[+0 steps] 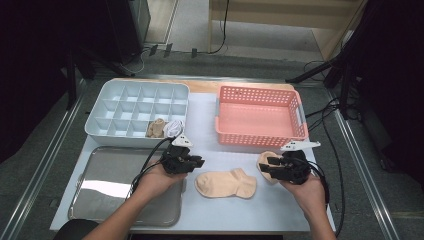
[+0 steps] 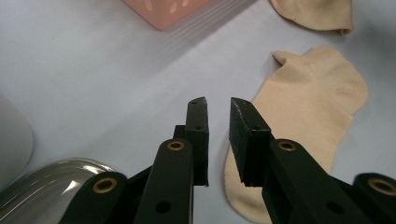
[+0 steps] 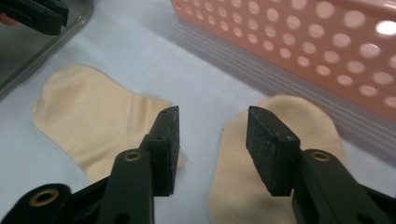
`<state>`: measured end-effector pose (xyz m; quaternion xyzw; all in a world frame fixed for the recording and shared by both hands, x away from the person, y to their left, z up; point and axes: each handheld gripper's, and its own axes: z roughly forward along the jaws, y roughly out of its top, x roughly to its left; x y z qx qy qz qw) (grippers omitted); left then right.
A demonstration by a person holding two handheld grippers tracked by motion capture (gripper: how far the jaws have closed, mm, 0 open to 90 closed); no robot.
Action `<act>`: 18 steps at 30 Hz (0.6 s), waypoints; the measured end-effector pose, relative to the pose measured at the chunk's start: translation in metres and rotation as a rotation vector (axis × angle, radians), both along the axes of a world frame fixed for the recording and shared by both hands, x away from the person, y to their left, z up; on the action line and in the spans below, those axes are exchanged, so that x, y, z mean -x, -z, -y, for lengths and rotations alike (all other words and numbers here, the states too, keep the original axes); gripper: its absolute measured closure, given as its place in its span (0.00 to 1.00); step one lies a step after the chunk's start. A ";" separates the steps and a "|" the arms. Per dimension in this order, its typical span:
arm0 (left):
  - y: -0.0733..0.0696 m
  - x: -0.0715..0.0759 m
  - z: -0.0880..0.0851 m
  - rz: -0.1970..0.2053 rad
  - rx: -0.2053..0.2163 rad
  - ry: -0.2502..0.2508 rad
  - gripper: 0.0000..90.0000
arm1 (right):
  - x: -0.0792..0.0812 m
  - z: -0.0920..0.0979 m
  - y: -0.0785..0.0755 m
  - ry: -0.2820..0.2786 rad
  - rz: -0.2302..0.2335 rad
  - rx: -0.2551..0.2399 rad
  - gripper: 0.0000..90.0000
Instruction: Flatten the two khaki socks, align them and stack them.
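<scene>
No brand, label or writing can be read on anything here. One beige sock [image 1: 226,183] lies flat at lower centre of the high view; a second sock [image 1: 266,163], right of it, is partly hidden behind the right tool [image 1: 272,168]. That tool's jaws stand apart with nothing clamped. The left tool [image 1: 196,162], jaws narrowly apart and empty, hovers beside the first sock's toe.

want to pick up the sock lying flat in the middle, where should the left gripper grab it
Grip the sock at its cuff end, the open edge on the right in the high view. It lies flat on the table, so come straight down from above and pinch a fold of fabric there. The left gripper, jaws slightly apart and holding nothing, is at the toe end.
</scene>
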<state>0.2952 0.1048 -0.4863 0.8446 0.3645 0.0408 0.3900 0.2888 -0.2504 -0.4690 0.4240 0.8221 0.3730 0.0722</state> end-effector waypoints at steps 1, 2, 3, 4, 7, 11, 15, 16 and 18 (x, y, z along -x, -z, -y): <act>0.000 0.000 0.000 -0.002 0.001 0.000 0.87 | 0.000 0.003 0.000 -0.003 -0.007 -0.002 0.64; 0.000 0.000 0.000 0.000 -0.002 -0.001 0.87 | 0.000 0.006 0.000 0.011 -0.009 -0.003 0.64; 0.000 0.000 0.000 0.001 -0.003 0.001 0.87 | 0.000 0.009 0.000 0.018 -0.016 -0.010 0.64; 0.000 0.000 0.000 0.001 -0.002 0.001 0.87 | 0.000 0.012 0.000 0.022 -0.022 -0.017 0.62; 0.000 0.000 0.000 0.002 -0.004 0.001 0.87 | -0.001 0.020 -0.001 0.058 -0.028 -0.022 0.63; 0.000 -0.001 0.000 0.003 0.005 0.000 0.86 | -0.003 0.026 -0.002 0.094 -0.021 -0.025 0.68; 0.000 -0.002 0.000 0.002 0.001 0.000 0.85 | -0.010 0.024 0.000 0.098 -0.019 -0.018 0.69; 0.000 -0.002 0.000 0.001 0.002 0.000 0.85 | -0.012 0.022 0.002 0.091 -0.017 -0.014 0.69; 0.000 -0.001 0.000 0.001 -0.002 0.000 0.85 | -0.016 0.017 0.006 0.085 -0.027 -0.005 0.70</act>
